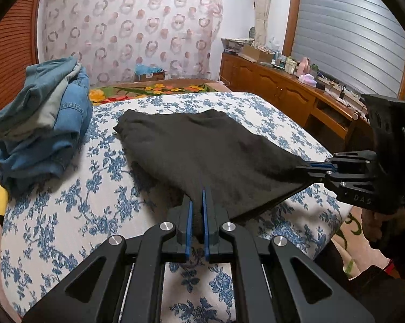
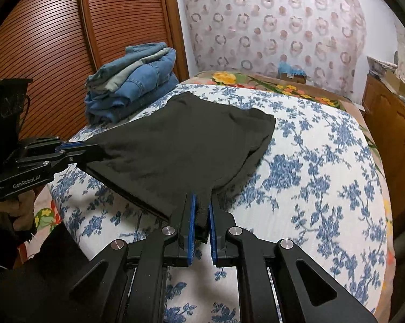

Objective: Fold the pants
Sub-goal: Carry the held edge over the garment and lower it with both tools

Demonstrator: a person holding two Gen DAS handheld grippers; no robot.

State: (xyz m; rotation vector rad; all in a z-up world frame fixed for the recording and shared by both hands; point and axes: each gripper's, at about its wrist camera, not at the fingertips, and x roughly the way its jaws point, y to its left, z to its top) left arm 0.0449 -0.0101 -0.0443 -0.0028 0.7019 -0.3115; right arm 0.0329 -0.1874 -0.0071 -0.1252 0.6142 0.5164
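Note:
Black pants (image 1: 202, 150) lie folded on the blue-flowered bed cover (image 1: 76, 207), their near edge lifted off it. My left gripper (image 1: 198, 197) is shut on the near left corner of the pants. My right gripper (image 2: 200, 202) is shut on the near right corner of the pants (image 2: 186, 145). Each gripper shows in the other's view: the right one (image 1: 307, 167) at the right, the left one (image 2: 78, 146) at the left. The near edge is stretched taut between them. The far end of the pants rests on the bed.
A stack of folded blue jeans (image 1: 41, 123) sits at the bed's far left, also in the right wrist view (image 2: 132, 80). A wooden sideboard (image 1: 278, 86) with clutter runs along the right. A slatted wooden wardrobe (image 2: 54, 40) stands at the left. A patterned curtain (image 1: 129, 27) hangs behind.

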